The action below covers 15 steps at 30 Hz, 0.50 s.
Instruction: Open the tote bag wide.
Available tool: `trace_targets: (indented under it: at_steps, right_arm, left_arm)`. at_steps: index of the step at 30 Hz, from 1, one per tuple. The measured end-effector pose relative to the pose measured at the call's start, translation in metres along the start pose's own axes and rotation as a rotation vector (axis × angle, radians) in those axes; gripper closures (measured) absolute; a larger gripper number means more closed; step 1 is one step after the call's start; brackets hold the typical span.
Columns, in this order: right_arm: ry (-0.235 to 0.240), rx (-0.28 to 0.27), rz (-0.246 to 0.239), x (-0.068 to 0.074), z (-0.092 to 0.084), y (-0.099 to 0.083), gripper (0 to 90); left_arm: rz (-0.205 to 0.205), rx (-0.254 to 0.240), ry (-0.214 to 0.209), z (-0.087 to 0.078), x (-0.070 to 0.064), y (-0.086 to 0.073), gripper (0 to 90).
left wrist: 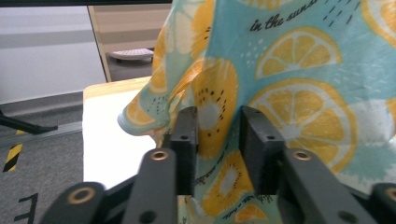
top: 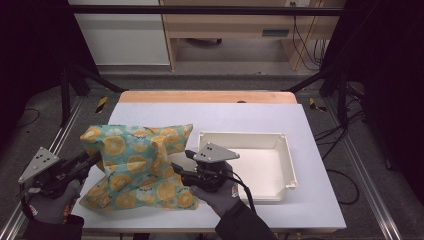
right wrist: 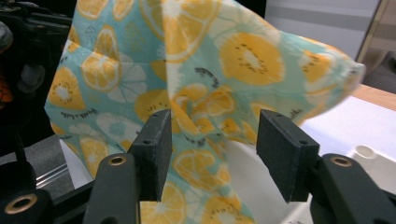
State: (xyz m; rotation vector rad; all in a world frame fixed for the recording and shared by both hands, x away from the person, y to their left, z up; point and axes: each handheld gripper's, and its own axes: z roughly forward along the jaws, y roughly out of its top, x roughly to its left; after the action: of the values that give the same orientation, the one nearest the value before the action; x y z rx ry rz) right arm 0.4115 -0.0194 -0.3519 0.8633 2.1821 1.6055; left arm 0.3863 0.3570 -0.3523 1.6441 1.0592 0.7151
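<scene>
A puffy cushion (top: 135, 160) printed with orange and lemon slices on teal lies crumpled on the left half of the white table (top: 225, 117). My left gripper (top: 92, 161) is at its left edge. In the left gripper view the jaws (left wrist: 218, 135) pinch a raised fold of the cushion (left wrist: 299, 93). My right gripper (top: 182, 162) is at the cushion's right side, next to the tray. In the right gripper view its jaws (right wrist: 215, 140) stand wide apart, with the cushion (right wrist: 210, 70) just beyond them and nothing pressed between the pads.
A white rectangular tray (top: 245, 134) sits right of the cushion, its corner (right wrist: 369, 154) close to my right gripper. Dark frame posts and cables flank the table. A wooden strip (top: 207, 96) runs along the far edge.
</scene>
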Motion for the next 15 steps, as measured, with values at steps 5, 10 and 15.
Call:
trace_targets:
  at_steps: [5, 10, 15]
  right_arm:
    - [0.014, -0.001, -0.010, 0.007, 0.009, 0.006, 48.8]
    - [0.032, 0.003, -0.015, 0.012, 0.015, 0.011, 53.0]
    - [0.018, 0.006, -0.022, 0.013, 0.021, 0.013, 67.9]
  left_arm:
    - [-0.009, 0.000, 0.009, -0.002, 0.001, 0.000, 77.8]
    - [-0.028, -0.001, 0.015, -0.004, 0.003, 0.000, 84.8]
    - [-0.032, -0.010, 0.020, -0.007, 0.004, 0.000, 89.2]
